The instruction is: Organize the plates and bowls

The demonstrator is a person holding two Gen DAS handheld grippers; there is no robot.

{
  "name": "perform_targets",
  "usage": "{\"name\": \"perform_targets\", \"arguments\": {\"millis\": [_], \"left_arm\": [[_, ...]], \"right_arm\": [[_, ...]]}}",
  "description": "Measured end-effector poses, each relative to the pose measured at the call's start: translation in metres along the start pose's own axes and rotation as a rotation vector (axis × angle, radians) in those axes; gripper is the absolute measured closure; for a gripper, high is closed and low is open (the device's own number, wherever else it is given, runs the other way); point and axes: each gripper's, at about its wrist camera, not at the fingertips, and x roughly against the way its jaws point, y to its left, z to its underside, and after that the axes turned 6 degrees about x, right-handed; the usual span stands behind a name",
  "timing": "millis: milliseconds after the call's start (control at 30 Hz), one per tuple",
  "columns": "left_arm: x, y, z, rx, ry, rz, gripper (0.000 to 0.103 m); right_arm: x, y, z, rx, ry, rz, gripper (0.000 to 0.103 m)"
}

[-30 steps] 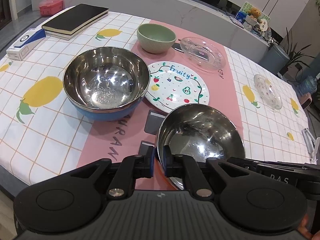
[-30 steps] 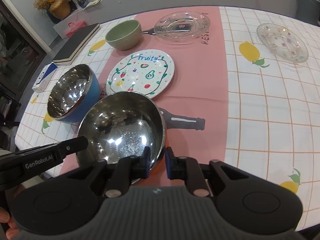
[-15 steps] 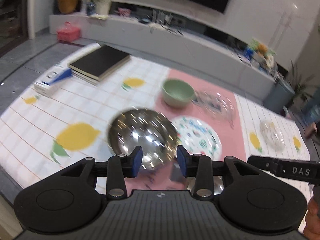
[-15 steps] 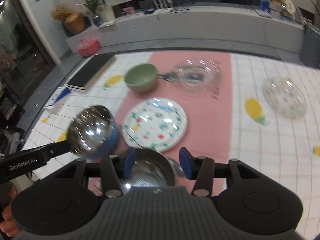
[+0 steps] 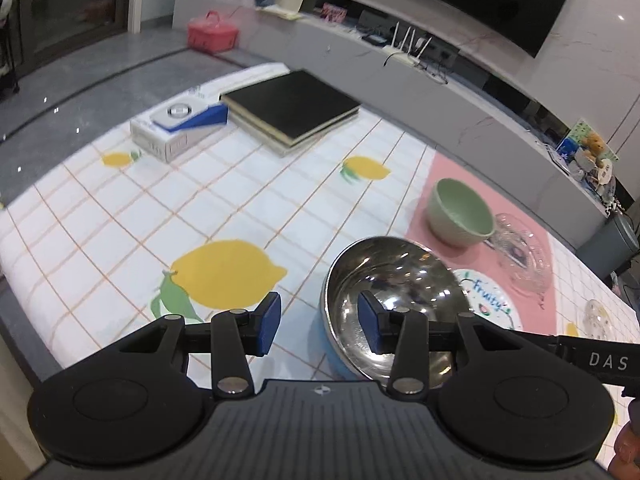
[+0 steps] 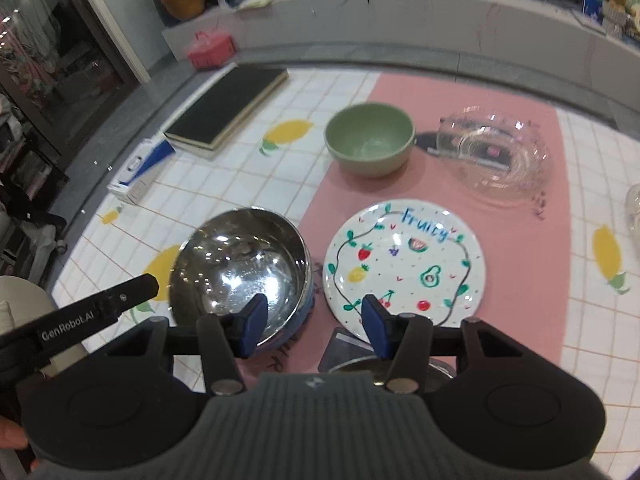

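Both claws stood with their blue pads apart and nothing between them: the left claw (image 5: 318, 330) hung above the near left side of the blue-walled steel bowl (image 6: 240, 276), and the right claw (image 6: 311, 329) hovered over the gap between that bowl and the Fruity plate (image 6: 404, 268). Taking the Fruity plate as the landmark, the blue steel bowl sat just beside it on the left, the green bowl (image 6: 370, 144) lay beyond it toward the far edge, the clear glass dish (image 6: 494, 156) stood beyond it to the right, and another clear dish (image 5: 598, 316) rested well off to the right on the chequered cloth. A second steel bowl (image 6: 360, 366) showed only as a rim just nearer than the plate, mostly hidden under the right claw. The main risk, as I judged it, was the polished steel: a pinch on a thin curved rim could slip, tip the bowl and knock it into the plate beside it. The hidden bowl under the right claw could be struck blind on any descent. The glass dishes, hard to read against the pink runner (image 6: 440, 92) of the bench (image 5: 120, 216), invited a misjudged grip and a chip.
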Motion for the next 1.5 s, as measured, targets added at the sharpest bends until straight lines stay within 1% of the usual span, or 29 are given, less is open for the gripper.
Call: {"name": "perform_targets", "arguments": {"millis": [167,333,467,567,600,633,667,700,733,767,800,933,1133,1300,1500], "left_arm": [[-0.019,0.004,0.0,0.03,0.025,-0.009,0.054],[-0.032,0.004,-0.001,0.022,0.043,-0.026,0.054],[-0.039,0.002,-0.001,0.02,0.062,-0.024,0.064],[-0.042,0.002,0.0,0.021,0.071,-0.025,0.077],[-0.042,0.002,-0.001,0.02,0.072,-0.022,0.078],[-0.043,0.002,-0.001,0.019,0.072,-0.016,0.082],[-0.043,0.001,-0.001,0.018,0.075,-0.009,0.086],[-0.042,0.0,-0.001,0.015,0.078,-0.004,0.089],[-0.042,-0.002,-0.001,0.009,0.081,-0.001,0.094],[-0.042,-0.004,-0.001,0.001,0.082,-0.003,0.095],[-0.042,-0.006,0.0,-0.008,0.08,-0.011,0.095],[-0.039,-0.009,0.0,-0.021,0.077,-0.016,0.095],[-0.02,-0.013,-0.003,-0.031,0.057,-0.007,0.095],[0.007,-0.023,-0.006,-0.037,0.032,-0.006,0.095],[0.045,-0.044,-0.003,-0.062,-0.006,0.016,0.095]], "right_arm": [[-0.023,-0.002,-0.005,-0.026,0.044,0.009,0.053],[-0.042,-0.004,-0.008,-0.05,0.084,0.006,0.058],[-0.051,-0.005,-0.008,-0.067,0.099,-0.003,0.067],[-0.053,-0.004,-0.008,-0.071,0.098,-0.012,0.072],[-0.053,-0.004,-0.008,-0.072,0.096,-0.018,0.075],[-0.053,-0.003,-0.008,-0.073,0.094,-0.025,0.078],[-0.053,-0.003,-0.008,-0.072,0.093,-0.032,0.082],[-0.053,-0.002,-0.008,-0.07,0.093,-0.039,0.087],[-0.053,0.0,-0.008,-0.068,0.09,-0.044,0.09],[-0.053,0.001,-0.009,-0.067,0.09,-0.039,0.093],[-0.052,0.002,-0.009,-0.064,0.089,-0.032,0.093],[-0.049,0.002,-0.008,-0.069,0.086,-0.026,0.094],[-0.029,0.003,-0.007,-0.07,0.058,-0.039,0.094],[-0.002,0.003,-0.004,-0.08,0.024,-0.059,0.094],[0.041,-0.003,0.007,-0.083,-0.027,-0.069,0.094]]}}
